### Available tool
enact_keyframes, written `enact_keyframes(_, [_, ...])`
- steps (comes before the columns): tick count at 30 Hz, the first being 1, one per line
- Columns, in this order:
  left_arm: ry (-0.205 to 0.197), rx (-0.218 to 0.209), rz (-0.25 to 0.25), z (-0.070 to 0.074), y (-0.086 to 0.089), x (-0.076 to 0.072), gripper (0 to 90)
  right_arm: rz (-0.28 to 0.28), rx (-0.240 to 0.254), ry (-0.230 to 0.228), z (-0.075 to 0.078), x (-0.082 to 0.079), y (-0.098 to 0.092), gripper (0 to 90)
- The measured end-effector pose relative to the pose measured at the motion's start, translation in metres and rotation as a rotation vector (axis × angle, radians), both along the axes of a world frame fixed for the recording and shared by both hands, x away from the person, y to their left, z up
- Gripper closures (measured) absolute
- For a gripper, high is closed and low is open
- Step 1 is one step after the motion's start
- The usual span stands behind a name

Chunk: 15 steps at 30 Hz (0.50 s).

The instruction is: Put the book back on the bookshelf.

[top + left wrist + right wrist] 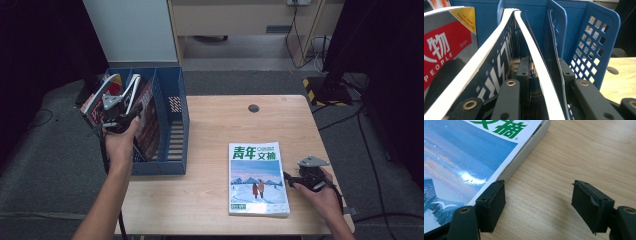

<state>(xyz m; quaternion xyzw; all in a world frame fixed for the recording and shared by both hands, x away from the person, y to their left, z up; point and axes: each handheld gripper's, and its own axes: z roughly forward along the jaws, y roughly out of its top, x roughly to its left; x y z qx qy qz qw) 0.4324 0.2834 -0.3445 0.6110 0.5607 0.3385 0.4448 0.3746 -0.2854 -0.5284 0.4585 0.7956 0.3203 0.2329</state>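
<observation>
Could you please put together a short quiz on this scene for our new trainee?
1. True or false: the green-titled magazine stands inside the blue rack.
2. Which claw stands open with nothing between its pads? A) left claw B) right claw
3. What does the left claw grip?

Key:
1. False: it lies flat on the table.
2. B: it rests just beside the magazine's edge.
3. The dark magazine standing in the rack.

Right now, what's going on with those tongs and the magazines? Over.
Left tongs astride a dark magazine in the blue rack. Right tongs open, beside the magazine lying flat. Nothing blocking.
</observation>
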Motion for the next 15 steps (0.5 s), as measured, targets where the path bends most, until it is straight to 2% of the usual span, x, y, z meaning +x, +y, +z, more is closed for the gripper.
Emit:
enact_keyframes(9, [-0.001,-0.015,-0.005,0.002,0.006,-0.009,68.3,0.003,0.0,0.003,0.0,0.0,0.0,26.9])
enact_keyframes(15, [0.02,-0.039,-0.018,0.003,0.015,-0.015,67.8,0.0,-0.003,0.005,0.0,0.0,0.001,26.9])
